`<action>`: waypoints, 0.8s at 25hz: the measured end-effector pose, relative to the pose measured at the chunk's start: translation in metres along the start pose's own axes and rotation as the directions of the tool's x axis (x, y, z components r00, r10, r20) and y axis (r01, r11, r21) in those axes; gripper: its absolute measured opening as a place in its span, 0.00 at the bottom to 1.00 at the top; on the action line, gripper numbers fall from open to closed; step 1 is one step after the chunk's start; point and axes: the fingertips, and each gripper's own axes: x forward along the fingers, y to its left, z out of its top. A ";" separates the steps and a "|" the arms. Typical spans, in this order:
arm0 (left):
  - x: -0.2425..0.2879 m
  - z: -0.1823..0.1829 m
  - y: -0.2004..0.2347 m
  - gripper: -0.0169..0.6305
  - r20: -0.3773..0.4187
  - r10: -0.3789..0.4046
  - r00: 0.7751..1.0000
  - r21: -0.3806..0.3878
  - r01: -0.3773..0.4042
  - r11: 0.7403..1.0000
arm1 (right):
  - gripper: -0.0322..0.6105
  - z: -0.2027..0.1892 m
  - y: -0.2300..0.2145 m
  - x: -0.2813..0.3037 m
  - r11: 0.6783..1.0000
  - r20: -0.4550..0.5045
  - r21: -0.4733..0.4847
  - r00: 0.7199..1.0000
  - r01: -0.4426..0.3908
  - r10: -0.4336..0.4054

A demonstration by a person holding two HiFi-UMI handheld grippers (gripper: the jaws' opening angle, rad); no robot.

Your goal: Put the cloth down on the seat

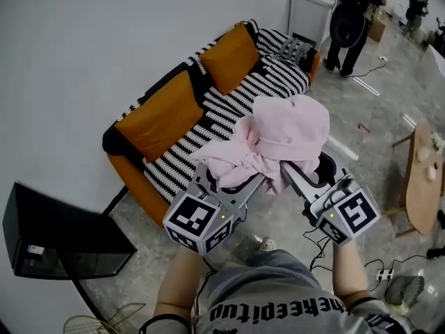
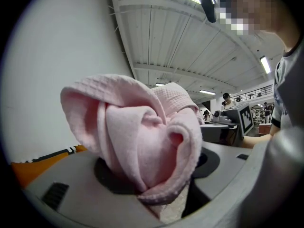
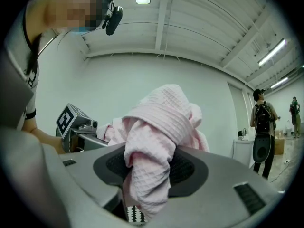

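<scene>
A bunched pink cloth (image 1: 278,141) hangs in the air above the front edge of the sofa seat (image 1: 229,110), which has a black-and-white striped cover. My left gripper (image 1: 240,179) is shut on the cloth's lower left folds, and my right gripper (image 1: 288,169) is shut on its right side. In the left gripper view the pink cloth (image 2: 142,137) fills the space between the jaws. The cloth (image 3: 154,141) drapes over the jaws in the right gripper view too, and a strip of the striped cover shows below it.
Two orange cushions (image 1: 167,113) lean on the sofa back. A black box (image 1: 55,232) stands at the left. A wooden table (image 1: 423,179) is at the right, with cables (image 1: 379,273) on the floor. A person (image 1: 351,19) stands far behind by a white cabinet (image 1: 309,12).
</scene>
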 end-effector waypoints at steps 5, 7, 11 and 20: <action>0.035 0.004 -0.005 0.48 0.004 0.026 1.000 0.003 -0.026 1.000 | 0.40 -0.001 -0.036 -0.005 1.000 0.010 0.002 1.000 -0.016 0.016; 0.045 0.004 -0.006 0.48 0.001 0.031 1.000 0.003 -0.031 1.000 | 0.40 -0.003 -0.046 -0.006 1.000 0.012 0.003 1.000 -0.018 0.018; 0.055 0.003 -0.005 0.48 -0.012 0.028 1.000 0.006 -0.028 1.000 | 0.40 -0.005 -0.057 -0.005 1.000 0.017 0.013 1.000 -0.015 0.015; 0.075 0.001 0.037 0.48 -0.015 0.013 1.000 -0.009 -0.013 1.000 | 0.40 -0.013 -0.075 0.036 1.000 -0.001 0.010 1.000 0.002 -0.002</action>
